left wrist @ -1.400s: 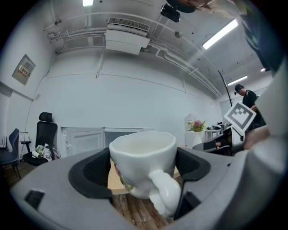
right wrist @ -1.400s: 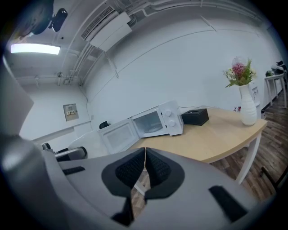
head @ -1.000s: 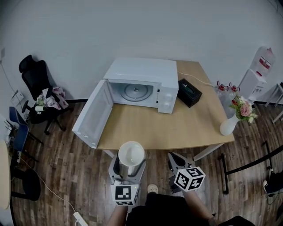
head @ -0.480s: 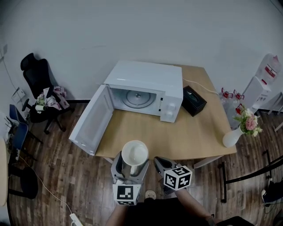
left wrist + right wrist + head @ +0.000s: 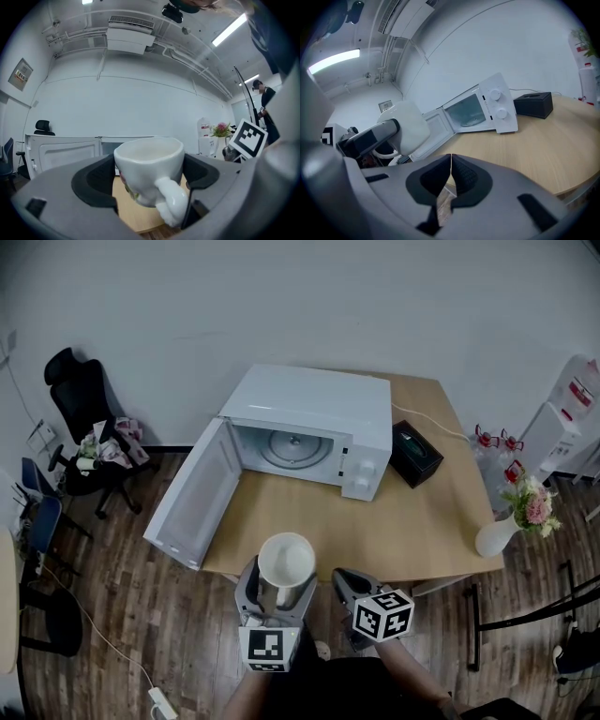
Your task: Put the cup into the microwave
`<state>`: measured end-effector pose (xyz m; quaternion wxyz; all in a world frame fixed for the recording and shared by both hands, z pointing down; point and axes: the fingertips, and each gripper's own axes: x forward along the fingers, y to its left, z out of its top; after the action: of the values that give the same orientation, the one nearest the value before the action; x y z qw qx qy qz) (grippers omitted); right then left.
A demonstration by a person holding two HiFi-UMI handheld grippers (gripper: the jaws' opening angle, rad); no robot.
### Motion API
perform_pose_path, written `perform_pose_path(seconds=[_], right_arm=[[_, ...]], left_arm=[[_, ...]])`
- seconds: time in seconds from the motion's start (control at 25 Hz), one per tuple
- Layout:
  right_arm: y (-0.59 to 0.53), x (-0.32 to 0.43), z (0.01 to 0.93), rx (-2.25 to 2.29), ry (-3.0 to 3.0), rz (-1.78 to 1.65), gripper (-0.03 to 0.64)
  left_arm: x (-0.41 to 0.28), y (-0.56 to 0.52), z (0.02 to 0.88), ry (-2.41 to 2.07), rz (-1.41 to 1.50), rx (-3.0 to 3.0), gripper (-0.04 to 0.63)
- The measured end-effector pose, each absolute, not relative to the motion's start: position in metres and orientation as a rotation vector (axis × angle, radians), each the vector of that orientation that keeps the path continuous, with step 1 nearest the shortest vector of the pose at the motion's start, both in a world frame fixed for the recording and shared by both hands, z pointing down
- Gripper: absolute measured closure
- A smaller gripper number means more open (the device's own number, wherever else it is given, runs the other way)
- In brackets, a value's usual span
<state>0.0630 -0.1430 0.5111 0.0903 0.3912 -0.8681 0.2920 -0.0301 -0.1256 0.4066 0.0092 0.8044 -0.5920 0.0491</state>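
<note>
Nearest the person, well in front of the microwave [image 5: 309, 427] and just off the table's near edge, the left gripper [image 5: 275, 587] clamps a white cup [image 5: 286, 561] by its sides, upright, with the handle turned back toward the gripper's own camera. Just right of it, the right gripper [image 5: 349, 589] has its jaws pressed together on nothing. Beyond them lies the wooden table [image 5: 412, 521]. The white microwave stands on it, its door [image 5: 192, 493] swung wide to the left and its glass turntable [image 5: 291, 448] showing. A black box [image 5: 415, 454] sits just right of the microwave. A vase of flowers [image 5: 497, 535] stands well to its right.
</note>
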Motion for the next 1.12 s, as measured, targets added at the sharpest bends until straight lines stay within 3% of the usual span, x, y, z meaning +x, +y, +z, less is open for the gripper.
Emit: perform_pose_path(seconds=[1.12], right_arm=[[-0.267, 0.049, 0.52, 1.346, -2.452, 0.904, 0.623]], left_arm=[[-0.064, -0.267, 0.432, -1.682, 0.199, 2.547, 0.152]])
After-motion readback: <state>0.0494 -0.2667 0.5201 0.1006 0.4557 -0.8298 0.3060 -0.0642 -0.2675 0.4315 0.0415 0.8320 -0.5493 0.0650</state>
